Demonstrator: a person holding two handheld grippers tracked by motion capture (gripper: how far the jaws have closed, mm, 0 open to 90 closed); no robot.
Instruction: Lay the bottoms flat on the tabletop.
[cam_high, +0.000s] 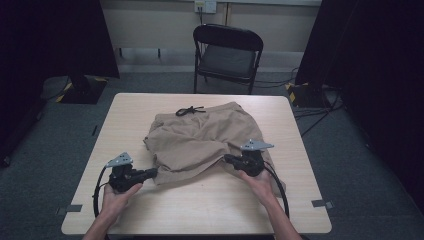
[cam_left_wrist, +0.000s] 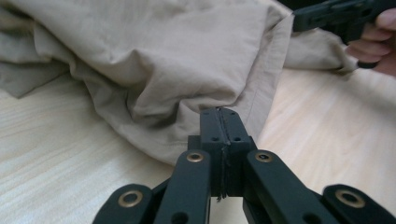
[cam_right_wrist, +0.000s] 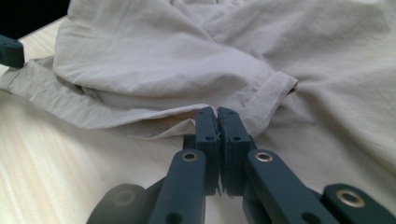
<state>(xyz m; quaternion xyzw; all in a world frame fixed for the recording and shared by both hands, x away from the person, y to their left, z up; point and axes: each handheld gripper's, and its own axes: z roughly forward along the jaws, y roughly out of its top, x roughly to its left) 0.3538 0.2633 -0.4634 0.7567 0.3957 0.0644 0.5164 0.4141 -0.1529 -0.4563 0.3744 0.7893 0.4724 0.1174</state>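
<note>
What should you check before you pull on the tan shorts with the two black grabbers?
1. Left gripper shut on the hem of the crumpled tan cloth shorts: ok.
2. Right gripper shut on the hem: ok.
3. Black drawstring snagged on anything: cannot tell.
4. Shorts flat: not ok, bunched and folded.
5. Pale wooden table has bare space in front of the shorts: ok.

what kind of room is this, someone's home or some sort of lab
Most likely a lab or recording studio, not a home. A plain wooden table stands on grey carpet between black curtains, cables trail across the floor, and a lone folding chair faces the beige shorts.
</note>
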